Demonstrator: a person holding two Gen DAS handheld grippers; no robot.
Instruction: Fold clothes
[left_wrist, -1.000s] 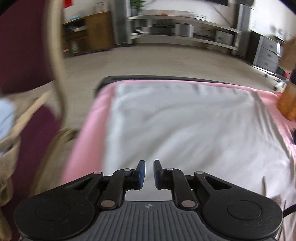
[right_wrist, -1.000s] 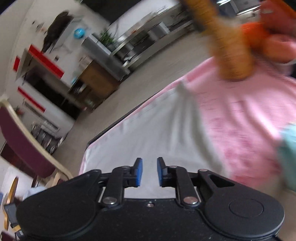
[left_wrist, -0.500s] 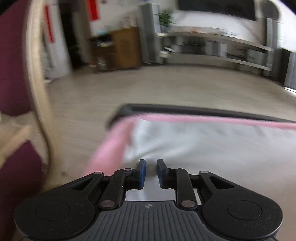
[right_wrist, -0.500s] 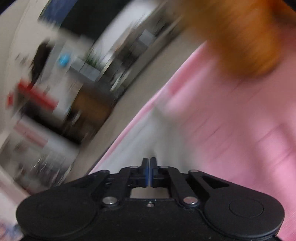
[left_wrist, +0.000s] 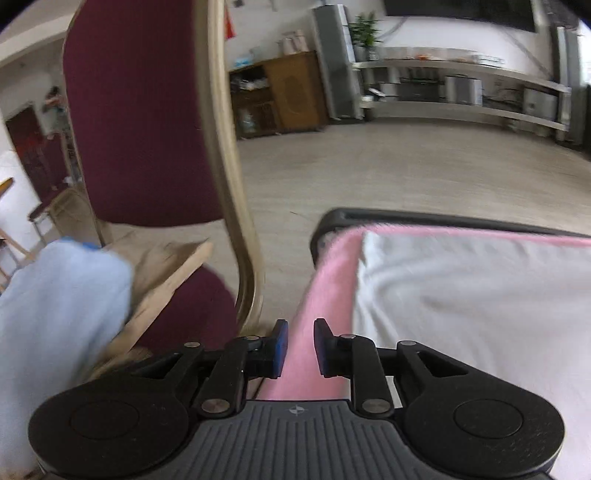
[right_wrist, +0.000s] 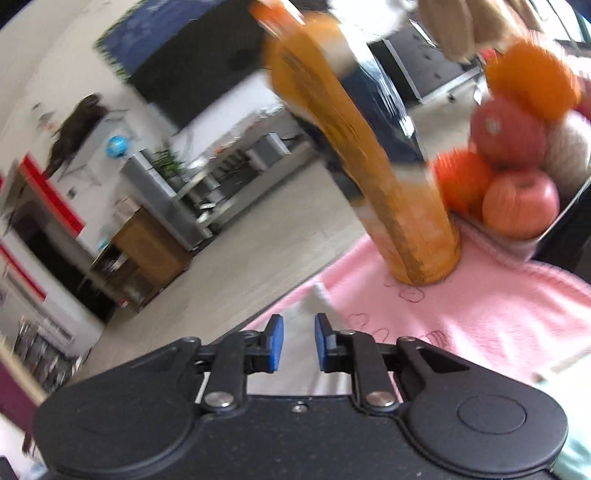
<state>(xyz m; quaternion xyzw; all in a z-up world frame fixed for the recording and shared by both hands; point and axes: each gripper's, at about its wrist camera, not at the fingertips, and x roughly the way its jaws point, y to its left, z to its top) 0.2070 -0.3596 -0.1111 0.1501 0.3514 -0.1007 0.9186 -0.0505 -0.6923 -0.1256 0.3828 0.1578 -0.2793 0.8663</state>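
Cloth (left_wrist: 472, 295) lies flat on pink blanket (left_wrist: 328, 280), at 1 o'clock of my left gripper (left_wrist: 298, 347). Right gripper (right_wrist: 298, 343), pinched together half a second ago, now gapes over the cloth corner (right_wrist: 314, 299). Left stays apart, shifted off the cloth's edge. Fold released, I judge.

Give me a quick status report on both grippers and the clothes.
Left gripper open, empty, over the pink cloth. Right gripper open over the white garment corner. Orange bottle and fruit bowl close ahead on the right.
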